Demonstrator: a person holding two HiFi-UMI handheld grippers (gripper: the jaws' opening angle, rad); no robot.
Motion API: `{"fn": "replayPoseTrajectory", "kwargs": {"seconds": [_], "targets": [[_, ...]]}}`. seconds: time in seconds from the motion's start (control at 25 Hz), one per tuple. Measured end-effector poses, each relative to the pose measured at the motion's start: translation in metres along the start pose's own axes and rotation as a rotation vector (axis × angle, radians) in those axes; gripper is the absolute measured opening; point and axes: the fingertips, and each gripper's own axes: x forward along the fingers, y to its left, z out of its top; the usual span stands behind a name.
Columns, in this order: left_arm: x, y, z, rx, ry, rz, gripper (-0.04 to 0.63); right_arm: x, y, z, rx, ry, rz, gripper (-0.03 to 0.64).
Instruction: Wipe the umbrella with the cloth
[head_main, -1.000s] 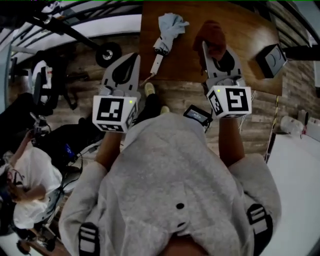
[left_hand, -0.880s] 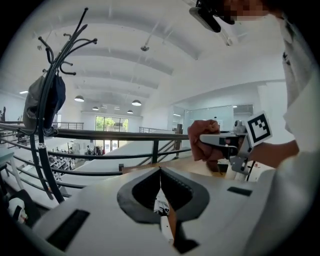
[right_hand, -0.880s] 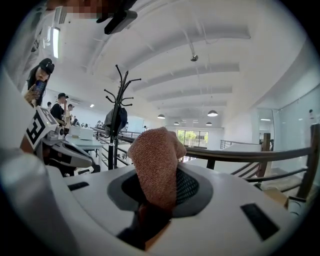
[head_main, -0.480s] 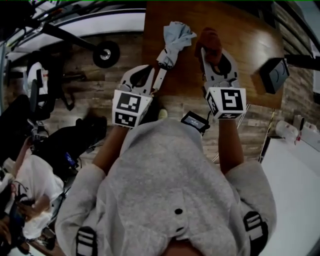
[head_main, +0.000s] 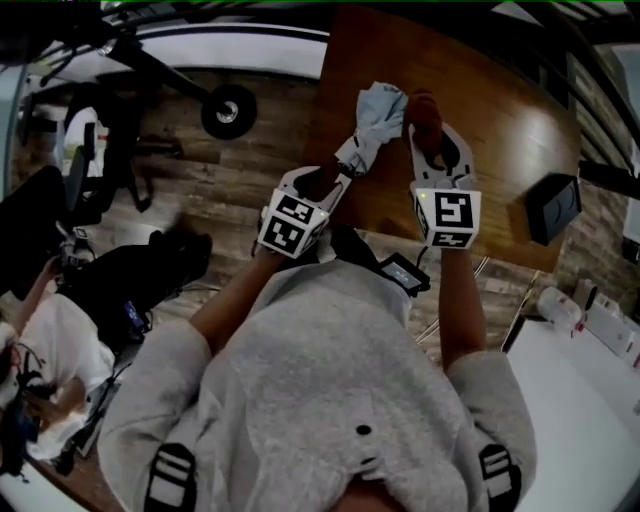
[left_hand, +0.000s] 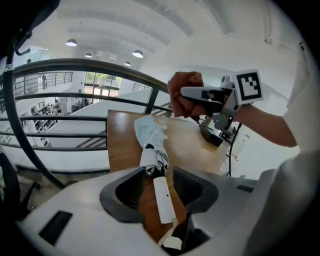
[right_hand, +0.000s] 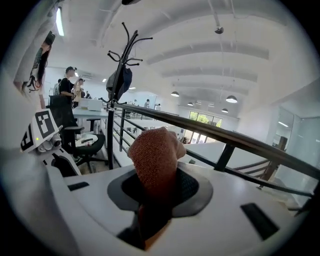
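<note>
**Q:** Where does the umbrella (left_hand: 150, 140) lie, and how is it oriented?

**A:** It lies folded on the table (head_main: 500, 110). Its long axis runs away from the person, slanting slightly toward their right. The white handle (left_hand: 162, 200) is the near end and the bunched pale canopy is the far end.

**Q:** Which hand-held gripper is nearer to it?

**A:** The left hand-held gripper (left_hand: 164, 187). Its jaws stand apart and are opening, with the handle between them, and the pads do not appear to press on it. The axis of the umbrella runs nearly in line with the direction this gripper points, so closing the jaws would probably take the handle across its width.

**Q:** And the other one?

**A:** The right hand-held gripper (right_hand: 160, 192) is clamped on the rust-coloured cloth (right_hand: 154, 160), which bulges out past its jaws. In the head view the cloth sits just beside the far end of the canopy, on its right. Whether the two are touching cannot be told from that angle.

**Q:** What does the coming move turn on?

**A:** Most likely the left side steadies the handle end while the cloth travels along the canopy's length.
</note>
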Motion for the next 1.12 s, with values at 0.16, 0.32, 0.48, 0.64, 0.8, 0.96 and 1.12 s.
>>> {"fn": "replayPoseTrajectory", "kwargs": {"seconds": [0.16, 0.32, 0.48, 0.64, 0.8, 0.96, 1.12], "targets": [[0.031, -0.019, -0.03, -0.04, 0.128, -0.018, 0.213, 0.02, -0.015, -0.027, -0.108, 0.069, 0.023, 0.109], [0.055, -0.027, -0.061, -0.001, 0.25, 0.03, 0.216, 0.057, -0.017, -0.064, -0.275, 0.147, 0.044, 0.11], [0.067, -0.016, -0.077, -0.016, 0.297, 0.146, 0.215, 0.092, 0.011, -0.099, -0.412, 0.232, 0.135, 0.109], [0.073, -0.015, -0.081, -0.003, 0.291, 0.208, 0.18, 0.092, 0.028, -0.117, -0.374, 0.253, 0.193, 0.109], [0.072, -0.012, -0.08, -0.02, 0.281, 0.21, 0.158, 0.083, 0.042, -0.115, -0.251, 0.251, 0.281, 0.109], [0.07, -0.013, -0.079, -0.027, 0.271, 0.207, 0.158, 0.07, 0.07, -0.112, -0.08, 0.266, 0.453, 0.109], [0.066, -0.017, -0.084, -0.027, 0.271, 0.207, 0.156, 0.039, 0.137, -0.11, 0.138, 0.308, 0.751, 0.109]]}}
